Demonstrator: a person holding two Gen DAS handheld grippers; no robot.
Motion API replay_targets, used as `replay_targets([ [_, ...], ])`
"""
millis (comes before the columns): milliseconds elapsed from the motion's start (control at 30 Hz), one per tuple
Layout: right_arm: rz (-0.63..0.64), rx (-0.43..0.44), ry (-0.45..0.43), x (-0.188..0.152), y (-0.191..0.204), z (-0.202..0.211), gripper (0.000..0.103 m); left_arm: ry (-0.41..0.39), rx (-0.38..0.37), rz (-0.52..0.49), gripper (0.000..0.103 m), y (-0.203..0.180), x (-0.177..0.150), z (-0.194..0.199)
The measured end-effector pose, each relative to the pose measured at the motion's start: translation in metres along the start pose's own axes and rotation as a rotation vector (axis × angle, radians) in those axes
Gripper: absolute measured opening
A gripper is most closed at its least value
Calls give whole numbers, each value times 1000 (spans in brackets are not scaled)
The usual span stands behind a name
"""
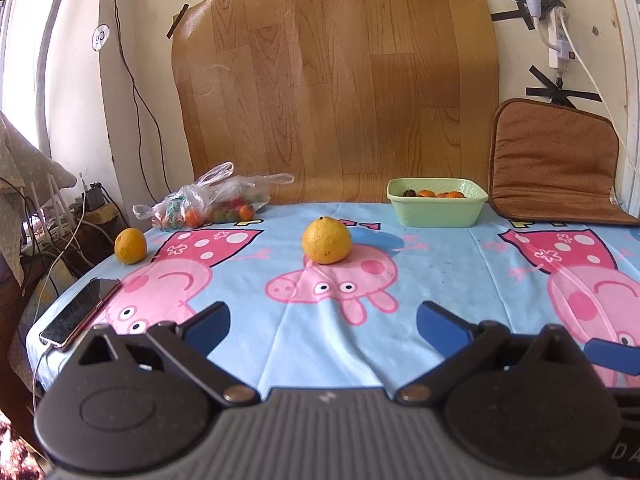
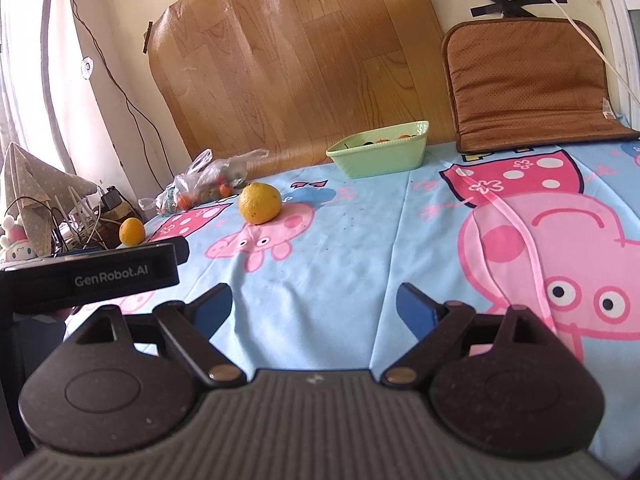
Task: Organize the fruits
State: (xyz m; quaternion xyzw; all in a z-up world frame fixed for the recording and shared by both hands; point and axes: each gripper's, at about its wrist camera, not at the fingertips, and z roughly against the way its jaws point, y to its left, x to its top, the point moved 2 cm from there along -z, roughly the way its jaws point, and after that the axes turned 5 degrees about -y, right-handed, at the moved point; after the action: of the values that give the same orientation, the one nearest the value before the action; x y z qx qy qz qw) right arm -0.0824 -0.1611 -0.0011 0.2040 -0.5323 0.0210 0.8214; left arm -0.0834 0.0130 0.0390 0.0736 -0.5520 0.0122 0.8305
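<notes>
A large orange rests mid-table on the cartoon-pig cloth. A smaller orange sits near the table's left edge. A light green bowl at the back holds several small fruits. A clear plastic bag with more small fruits lies at the back left. My left gripper is open and empty, well short of the large orange. My right gripper is also open and empty, with the left gripper's body at its left.
A phone lies at the table's left front edge with a cable attached. A brown seat cushion leans on the wall at the back right. A wood-pattern sheet is taped behind the table. Cables and clutter lie beyond the left edge.
</notes>
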Motion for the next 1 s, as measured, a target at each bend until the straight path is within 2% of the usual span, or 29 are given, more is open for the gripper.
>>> replay_targets([
  [433,5,-17,-1,-1,2,1,92,18,-6,27,103,2,-3,-1],
  [1000,20,-14,14,-6,6,1,93,26,-7,15,103,0,-7,2],
])
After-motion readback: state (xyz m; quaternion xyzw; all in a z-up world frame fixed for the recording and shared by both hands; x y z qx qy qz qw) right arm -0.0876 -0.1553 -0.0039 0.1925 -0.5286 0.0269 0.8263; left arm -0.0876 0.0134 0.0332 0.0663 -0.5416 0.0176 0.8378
